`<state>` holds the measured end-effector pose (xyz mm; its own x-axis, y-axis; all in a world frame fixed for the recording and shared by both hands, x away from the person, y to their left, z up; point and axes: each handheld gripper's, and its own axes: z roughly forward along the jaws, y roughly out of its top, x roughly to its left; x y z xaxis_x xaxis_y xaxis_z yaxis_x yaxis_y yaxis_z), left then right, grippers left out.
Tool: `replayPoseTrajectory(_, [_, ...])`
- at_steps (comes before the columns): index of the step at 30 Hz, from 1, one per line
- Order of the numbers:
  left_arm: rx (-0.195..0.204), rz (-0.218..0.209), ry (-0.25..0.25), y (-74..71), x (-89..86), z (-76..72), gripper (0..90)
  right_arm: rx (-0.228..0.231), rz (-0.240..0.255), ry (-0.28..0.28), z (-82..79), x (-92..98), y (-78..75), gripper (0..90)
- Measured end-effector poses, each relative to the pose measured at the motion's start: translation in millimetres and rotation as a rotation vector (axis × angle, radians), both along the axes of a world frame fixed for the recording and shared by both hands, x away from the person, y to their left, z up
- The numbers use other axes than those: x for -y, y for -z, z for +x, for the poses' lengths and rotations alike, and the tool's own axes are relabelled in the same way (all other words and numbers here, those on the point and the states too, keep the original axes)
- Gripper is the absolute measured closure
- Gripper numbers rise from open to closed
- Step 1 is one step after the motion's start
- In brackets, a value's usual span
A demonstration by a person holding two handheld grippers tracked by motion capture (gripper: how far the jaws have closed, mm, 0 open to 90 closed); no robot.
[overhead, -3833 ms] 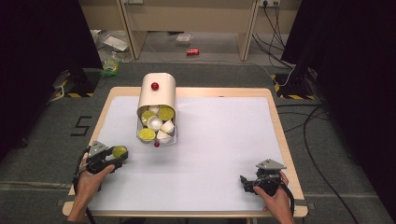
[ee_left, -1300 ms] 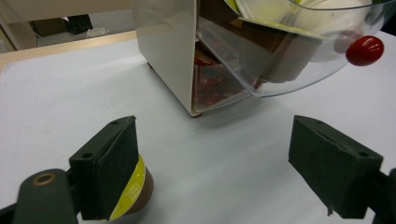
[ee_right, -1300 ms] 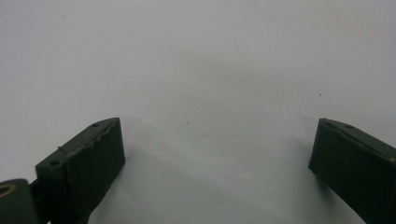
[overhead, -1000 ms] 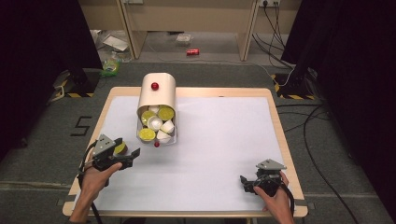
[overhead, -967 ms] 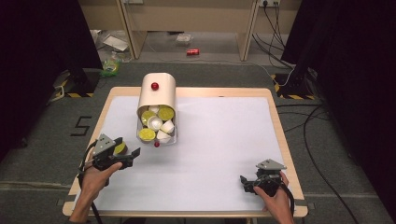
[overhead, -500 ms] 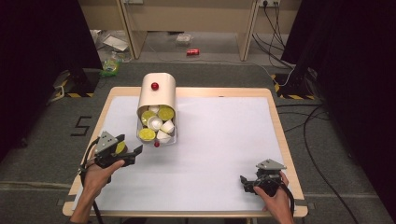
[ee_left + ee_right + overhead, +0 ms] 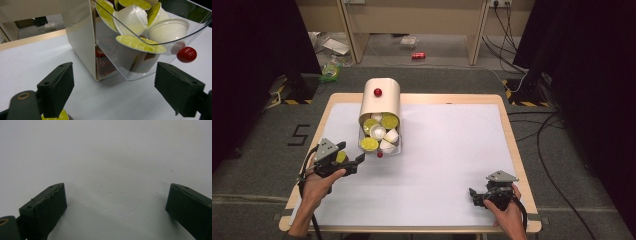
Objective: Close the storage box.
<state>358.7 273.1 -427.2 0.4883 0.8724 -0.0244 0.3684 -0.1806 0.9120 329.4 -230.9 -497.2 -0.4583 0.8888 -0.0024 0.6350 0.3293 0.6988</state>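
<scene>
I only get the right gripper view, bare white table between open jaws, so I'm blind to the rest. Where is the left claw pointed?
Observer: The left claw faces the clear drawer that sticks out of the cream dispenser, with its jaws wide open.
Operator: Anything in that drawer?
Observer: It is heaped with capsules, several with yellow-green lids.
Operator: Is the left claw holding one?
Observer: No. A loose capsule with a yellow lid lies on the table below one jaw, not between the two.
</scene>
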Motion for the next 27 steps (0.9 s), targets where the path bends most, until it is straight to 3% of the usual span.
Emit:
replayPoseTrajectory(10, [-0.005,0.009,0.008,1.2,3.1,4.2,14.7,-0.003,0.001,0.003,-0.2,-0.1,-0.1,3.4])
replayPoseTrajectory(14, [-0.005,-0.015,0.002,0.7,2.0,5.6,14.7,-0.003,0.002,0.003,-0.1,-0.1,-0.1,3.3])
replayPoseTrajectory(27, [-0.002,-0.003,-0.016,0.1,5.9,8.7,13.9,-0.003,0.001,0.003,-0.1,-0.1,-0.1,3.4])
